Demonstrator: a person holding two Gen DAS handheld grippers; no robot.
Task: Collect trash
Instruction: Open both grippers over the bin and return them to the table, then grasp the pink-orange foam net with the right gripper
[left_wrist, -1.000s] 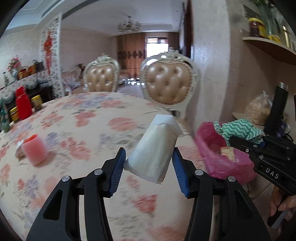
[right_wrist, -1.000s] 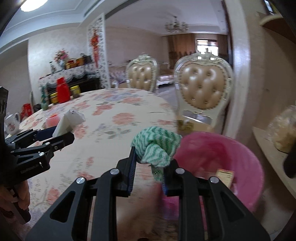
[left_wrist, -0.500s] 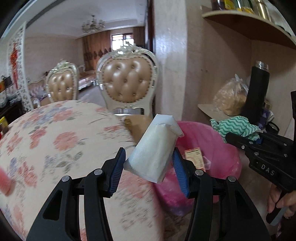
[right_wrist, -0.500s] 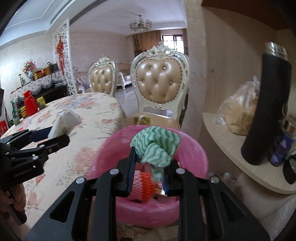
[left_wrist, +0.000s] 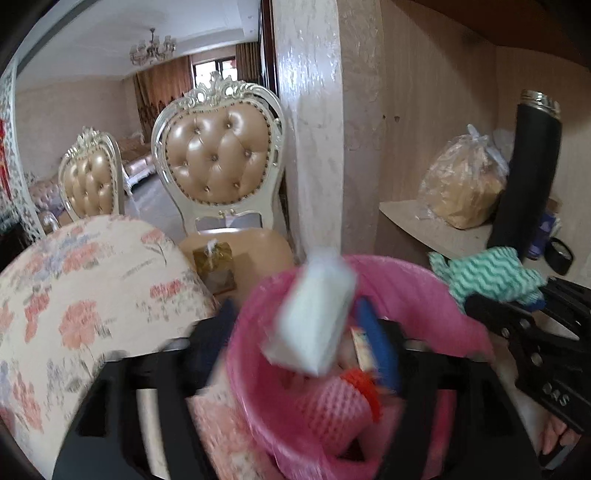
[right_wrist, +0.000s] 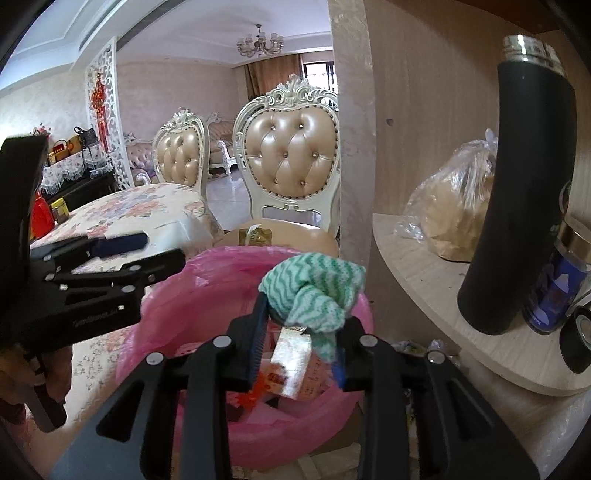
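One second ago both tools were over the flowered counter (left_wrist: 85, 295), the left one clamped on a white paper packet and the right one clamped on a green-and-white cloth. Now both are over the pink trash bin (right_wrist: 177, 306), which stands beside the counter and below a wooden shelf (right_wrist: 436, 280).

The left hand-held gripper (left_wrist: 295, 332) is opening its jaws; they stand wide, and the white packet (left_wrist: 314, 317) is between them, over the bin mouth. The frame is strongly blurred here, so I cannot tell if the right blue pad (left_wrist: 373, 343) still touches the packet or if it is already free.

The right hand-held gripper (right_wrist: 299, 325) is also opening, only a little. Its jaws are narrow and the green cloth (right_wrist: 314, 291) sits bunched between the fingertips, above the bin. Whether the pads still press it I cannot say for sure.

Inside the bin lie a pink foam net (left_wrist: 332, 410) with an orange edge and a small printed carton (right_wrist: 291, 358), partly hidden by the gripper fingers.

Both grippers point forward and downward. A person's hand (left_wrist: 557, 435) shows only at the frame edge, under the right tool.
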